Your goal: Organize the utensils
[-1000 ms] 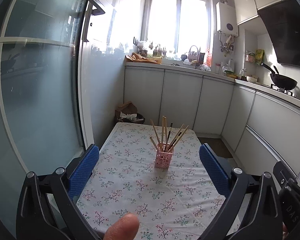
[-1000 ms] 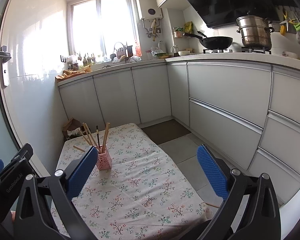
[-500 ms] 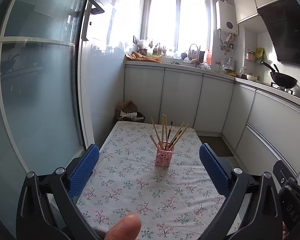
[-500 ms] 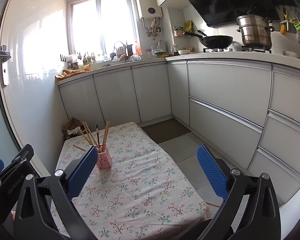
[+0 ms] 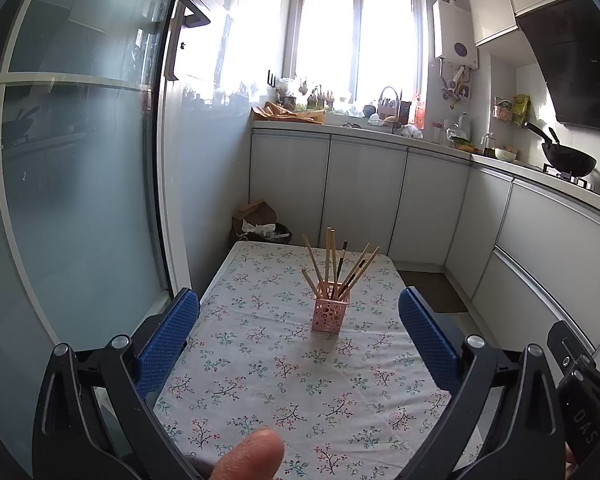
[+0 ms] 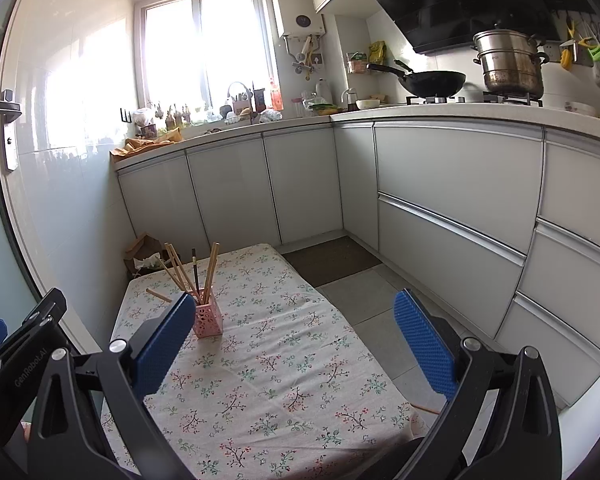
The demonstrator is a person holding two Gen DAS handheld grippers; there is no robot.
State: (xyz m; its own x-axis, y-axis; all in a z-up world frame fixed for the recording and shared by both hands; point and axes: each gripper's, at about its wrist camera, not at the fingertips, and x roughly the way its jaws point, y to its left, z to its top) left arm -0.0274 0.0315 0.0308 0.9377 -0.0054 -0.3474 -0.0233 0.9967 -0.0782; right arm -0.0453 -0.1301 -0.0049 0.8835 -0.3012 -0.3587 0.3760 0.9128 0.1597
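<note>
Chopsticks all upright in pink holder (looks finished); left tongs and right tongs wide apart, empty, short of holder.

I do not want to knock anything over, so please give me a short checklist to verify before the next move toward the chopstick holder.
1. Left gripper open and empty: ok, the blue pads stand wide apart.
2. Right gripper open and empty: ok.
3. Pink holder upright on the table: ok.
4. Chopsticks inside the holder: ok, though they lean outward in several directions.
5. Stray chopstick left on the table: not ok; a thin wooden stick shows at the near right edge, partly hidden by the right gripper.
6. Path to the holder free: ok, only bare cloth lies between.
</note>
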